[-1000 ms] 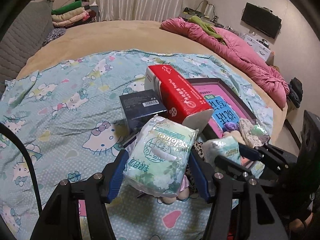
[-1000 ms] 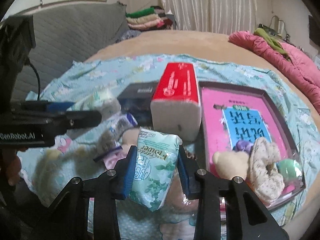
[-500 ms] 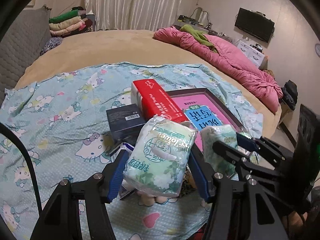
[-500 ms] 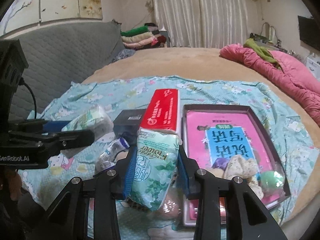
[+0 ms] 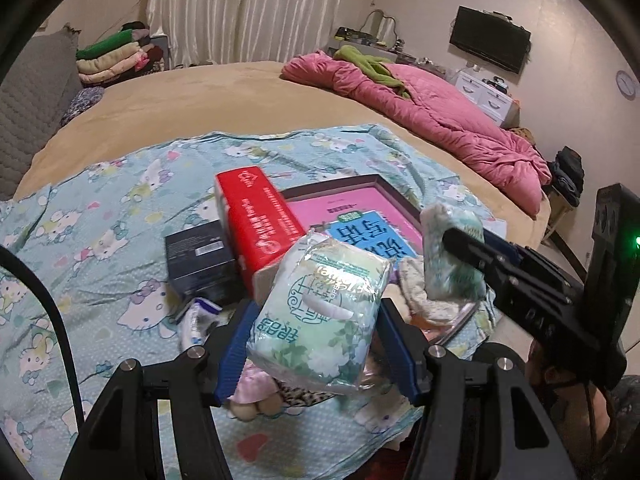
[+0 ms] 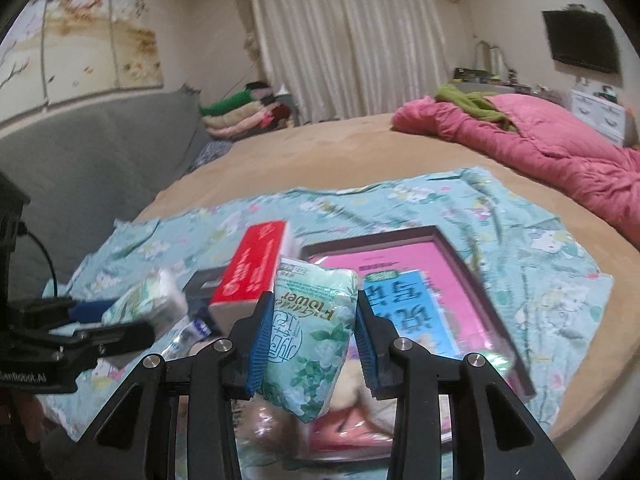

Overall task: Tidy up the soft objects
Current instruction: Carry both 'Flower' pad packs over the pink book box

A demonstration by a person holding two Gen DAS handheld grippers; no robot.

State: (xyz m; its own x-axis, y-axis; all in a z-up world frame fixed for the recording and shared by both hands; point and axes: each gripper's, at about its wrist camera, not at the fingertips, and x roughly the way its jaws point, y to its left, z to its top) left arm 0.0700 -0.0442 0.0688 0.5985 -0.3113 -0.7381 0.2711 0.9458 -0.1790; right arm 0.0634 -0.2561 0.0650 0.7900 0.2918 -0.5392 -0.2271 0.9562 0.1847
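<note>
Each gripper is closed around a soft pack of tissues, both lifted above the bed. The left gripper [image 5: 316, 354] squeezes a green tissue pack [image 5: 320, 316] across its middle; the right gripper [image 6: 310, 344] pinches a second tissue pack [image 6: 310, 336] the same way. These packs look light and yielding with slick plastic wrap, so a mid-body grip that dents them should hold best. Beside the red tissue box [image 5: 258, 224], the pink-lined tray [image 5: 384, 188] holds a plush toy and a scrunchie at its near end.
</note>
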